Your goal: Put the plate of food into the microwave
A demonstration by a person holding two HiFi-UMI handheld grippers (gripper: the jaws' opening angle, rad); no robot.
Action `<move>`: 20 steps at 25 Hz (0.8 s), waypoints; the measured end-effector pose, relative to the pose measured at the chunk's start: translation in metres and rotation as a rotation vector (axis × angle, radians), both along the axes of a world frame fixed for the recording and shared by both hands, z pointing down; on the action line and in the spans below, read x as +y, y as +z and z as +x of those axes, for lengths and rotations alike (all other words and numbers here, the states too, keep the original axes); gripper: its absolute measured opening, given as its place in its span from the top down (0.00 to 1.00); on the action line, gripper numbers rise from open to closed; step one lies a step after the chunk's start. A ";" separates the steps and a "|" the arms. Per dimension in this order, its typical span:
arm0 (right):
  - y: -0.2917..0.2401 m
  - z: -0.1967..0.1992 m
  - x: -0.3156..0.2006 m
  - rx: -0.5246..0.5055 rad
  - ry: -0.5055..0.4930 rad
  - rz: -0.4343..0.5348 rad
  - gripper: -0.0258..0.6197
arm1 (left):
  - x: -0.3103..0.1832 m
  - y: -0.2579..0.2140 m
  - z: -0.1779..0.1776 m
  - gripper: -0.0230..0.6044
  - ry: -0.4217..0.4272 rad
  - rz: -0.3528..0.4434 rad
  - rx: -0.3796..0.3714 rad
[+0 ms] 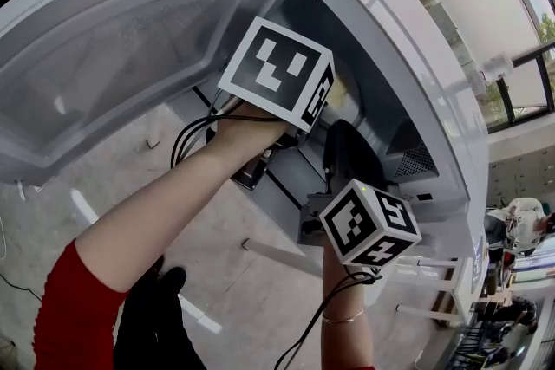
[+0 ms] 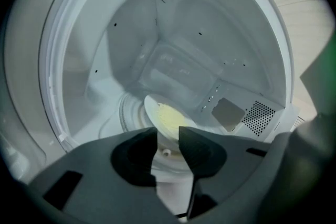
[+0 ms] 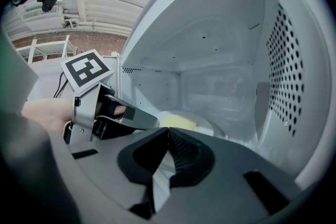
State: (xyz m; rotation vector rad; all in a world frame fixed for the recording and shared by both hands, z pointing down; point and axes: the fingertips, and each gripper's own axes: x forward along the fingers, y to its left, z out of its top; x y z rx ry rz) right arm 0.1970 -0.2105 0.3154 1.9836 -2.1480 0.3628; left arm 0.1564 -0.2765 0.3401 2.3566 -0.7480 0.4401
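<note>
The plate (image 2: 167,117) is partly hidden behind the left gripper (image 2: 168,132).

you wear a red sleeve (image 1: 74,308) and a thin gold bracelet (image 1: 342,319); black cables (image 1: 186,134) trail from the dark grey left gripper (image 2: 168,139) and right gripper (image 3: 167,155), each topped by a black-and-white marker cube (image 1: 277,74).

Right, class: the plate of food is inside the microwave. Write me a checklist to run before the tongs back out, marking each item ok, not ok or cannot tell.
1. Plate of food inside the microwave: ok.
2. Plate sitting level and centred on the turntable: cannot tell.
3. Left tongs not gripping the plate: ok, jaws apart, pads not pressing it.
4. Right tongs carrying nothing: ok, jaws together and empty.
5. Door swung wide enough for both hands to withdraw: ok.
</note>
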 end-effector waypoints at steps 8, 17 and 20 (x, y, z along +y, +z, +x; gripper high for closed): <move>-0.001 0.000 0.002 -0.007 -0.008 0.003 0.94 | 0.000 0.001 0.000 0.74 0.002 0.087 -0.119; -0.002 0.003 0.000 -0.013 -0.009 0.005 0.94 | -0.005 -0.005 0.012 0.67 0.016 0.161 -0.134; -0.002 0.000 -0.001 -0.012 -0.012 0.004 0.94 | -0.013 -0.004 -0.005 0.67 -0.037 0.156 -0.153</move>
